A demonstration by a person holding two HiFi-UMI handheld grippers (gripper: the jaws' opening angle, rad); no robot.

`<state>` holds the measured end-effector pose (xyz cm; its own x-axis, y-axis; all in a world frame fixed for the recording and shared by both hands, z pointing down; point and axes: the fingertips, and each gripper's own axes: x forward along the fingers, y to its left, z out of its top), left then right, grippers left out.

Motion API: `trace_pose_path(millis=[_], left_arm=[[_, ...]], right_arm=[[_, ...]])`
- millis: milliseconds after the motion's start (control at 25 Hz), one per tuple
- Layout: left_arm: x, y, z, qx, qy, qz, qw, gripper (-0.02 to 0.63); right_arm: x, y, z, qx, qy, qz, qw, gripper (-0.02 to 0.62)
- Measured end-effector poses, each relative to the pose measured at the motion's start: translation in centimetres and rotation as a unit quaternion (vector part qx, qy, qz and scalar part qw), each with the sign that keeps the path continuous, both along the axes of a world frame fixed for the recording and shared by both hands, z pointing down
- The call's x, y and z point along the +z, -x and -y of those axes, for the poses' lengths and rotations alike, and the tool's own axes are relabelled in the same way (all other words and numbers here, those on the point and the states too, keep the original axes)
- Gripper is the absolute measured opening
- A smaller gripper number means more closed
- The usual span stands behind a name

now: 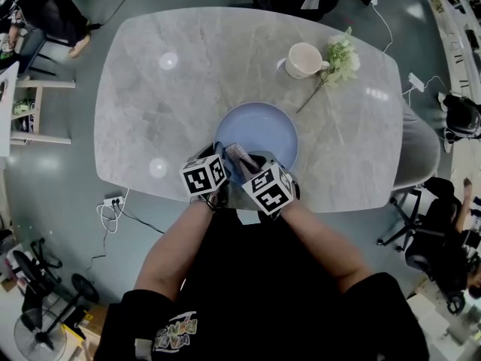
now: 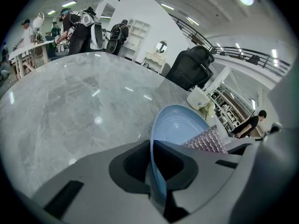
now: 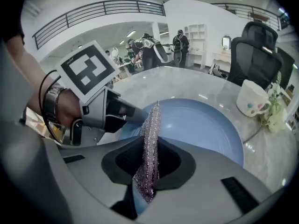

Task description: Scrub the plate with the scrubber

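A light blue plate [image 1: 259, 130] lies on the grey marble table near its front edge. My left gripper [image 1: 220, 180] is shut on the plate's near rim [image 2: 156, 171], which runs between its jaws. My right gripper [image 1: 252, 173] is shut on a sparkly pinkish scrubber [image 3: 150, 148], held on edge over the near side of the plate [image 3: 201, 125]. The scrubber [image 1: 239, 155] shows between the two marker cubes in the head view, and at the right in the left gripper view as the scrubber [image 2: 205, 140]. The left gripper [image 3: 100, 111] appears beside the plate in the right gripper view.
A white mug [image 1: 304, 59] and a sprig of pale flowers [image 1: 336, 62] lie beyond the plate at the back right. A black office chair [image 3: 261, 50] stands behind the table. People stand far off by shelves. The table's front edge [image 1: 331, 205] is just below the grippers.
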<state>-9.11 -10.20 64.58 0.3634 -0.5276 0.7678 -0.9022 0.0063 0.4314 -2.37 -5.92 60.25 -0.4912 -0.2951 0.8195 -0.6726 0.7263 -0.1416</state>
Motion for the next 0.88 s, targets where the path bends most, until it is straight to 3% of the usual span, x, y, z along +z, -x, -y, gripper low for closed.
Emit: trace_pose_path(millis=[160, 880], left_arm=[[0.0, -0.1, -0.1, 0.002, 0.0, 0.0, 1.0, 0.037], [0.0, -0.2, 0.0, 0.008, -0.004, -0.001, 1.0, 0.037]], right_arm=[[0.4, -0.6, -0.1, -0.037, -0.026, -0.038, 0.998, 0.071], [1.6, -7.9, 2.0, -0.065, -0.075, -0.153, 0.983, 0.072]])
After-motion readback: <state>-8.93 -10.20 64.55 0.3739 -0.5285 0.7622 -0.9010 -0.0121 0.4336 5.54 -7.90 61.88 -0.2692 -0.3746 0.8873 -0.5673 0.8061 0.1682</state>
